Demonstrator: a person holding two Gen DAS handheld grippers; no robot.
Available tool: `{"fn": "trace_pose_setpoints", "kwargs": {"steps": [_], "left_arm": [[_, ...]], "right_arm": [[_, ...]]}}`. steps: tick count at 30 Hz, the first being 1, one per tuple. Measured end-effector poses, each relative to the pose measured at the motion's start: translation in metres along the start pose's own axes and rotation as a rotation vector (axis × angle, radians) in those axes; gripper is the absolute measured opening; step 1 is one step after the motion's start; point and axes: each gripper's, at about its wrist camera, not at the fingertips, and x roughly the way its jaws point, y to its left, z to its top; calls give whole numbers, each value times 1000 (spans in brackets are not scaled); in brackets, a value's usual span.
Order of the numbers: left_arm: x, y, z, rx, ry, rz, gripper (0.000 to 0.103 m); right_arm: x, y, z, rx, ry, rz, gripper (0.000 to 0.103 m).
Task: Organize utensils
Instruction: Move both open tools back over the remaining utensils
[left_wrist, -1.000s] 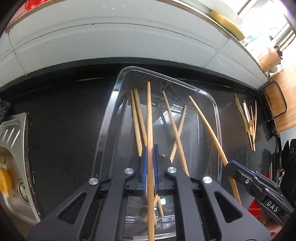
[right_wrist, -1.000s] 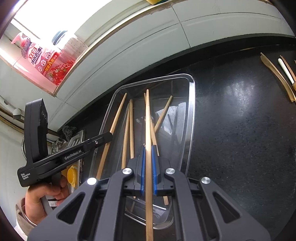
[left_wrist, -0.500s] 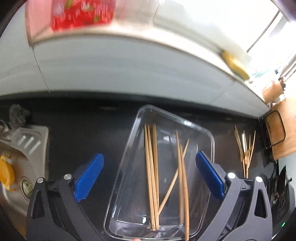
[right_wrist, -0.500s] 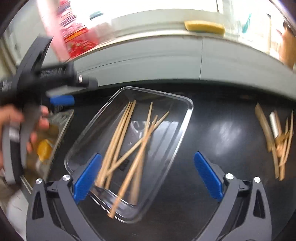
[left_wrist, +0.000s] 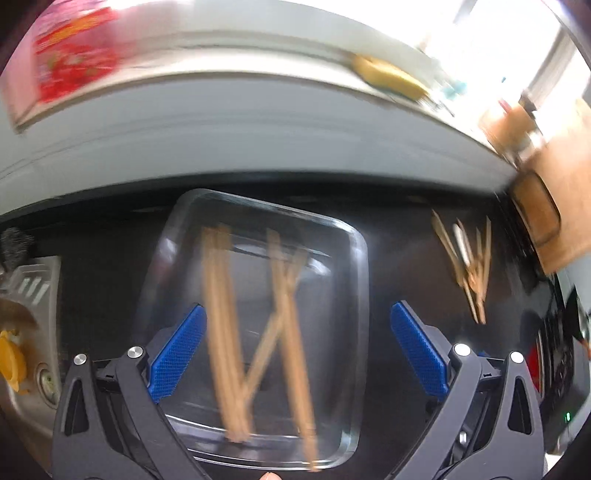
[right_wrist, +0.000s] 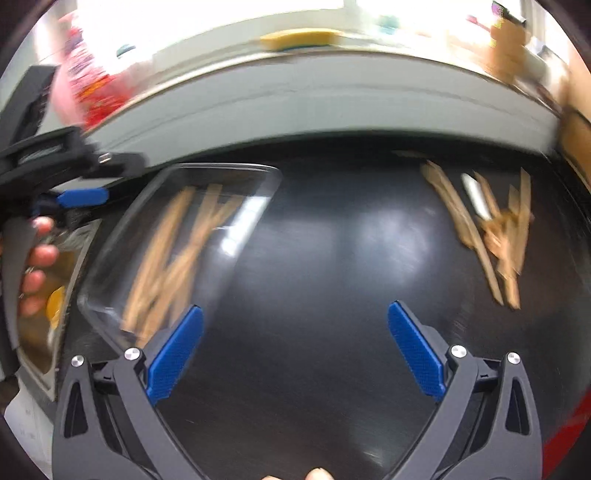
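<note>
A clear plastic tray (left_wrist: 360, 295) lies on the black counter and holds several wooden chopsticks (left_wrist: 221, 314). It also shows at the left of the right wrist view (right_wrist: 255, 221), with the chopsticks (right_wrist: 166, 258) inside. My left gripper (left_wrist: 295, 343) is open and empty above the tray's near end. My right gripper (right_wrist: 295, 347) is open and empty over bare counter, right of the tray. A pile of wooden utensils (right_wrist: 487, 229) lies at the far right; it also shows in the left wrist view (left_wrist: 469, 262). Both views are blurred.
A sink edge with a yellow item (left_wrist: 11, 362) sits at the left. A white tiled wall ledge carries a yellow sponge (right_wrist: 295, 38) and a red-labelled bottle (left_wrist: 74, 62). A wooden board (left_wrist: 543, 206) stands at the far right.
Both grippers were shut on a chopstick each over the tray; both opened and dropped them in. The right gripper has since swung right, toward the utensil pile.
</note>
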Motion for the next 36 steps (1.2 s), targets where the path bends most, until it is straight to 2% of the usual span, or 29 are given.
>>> {"fn": "trace_pose_setpoints", "kwargs": {"steps": [5,11,15,19,26,30,36], "left_arm": [[37,-69,-23,92,86,-67,97],[91,-135,-58,165,203,-79,97],[119,-165,-73,185,249,-53,97],[136,-196,-67,189,244,-34,97],[163,-232,-25,115,208,14,97],[187,-250,-12,55,216,31,97],[210,-266,2,12,207,96,97]], "right_arm": [[-3,-81,-31,150,75,-100,96],[-4,-164,-65,259,144,-200,96],[-3,-202,-71,280,160,-222,96],[-2,-236,-63,286,152,-211,96],[13,-291,-28,265,147,-197,96],[22,-302,-8,225,126,-180,96],[47,-318,31,189,100,-137,96]]}}
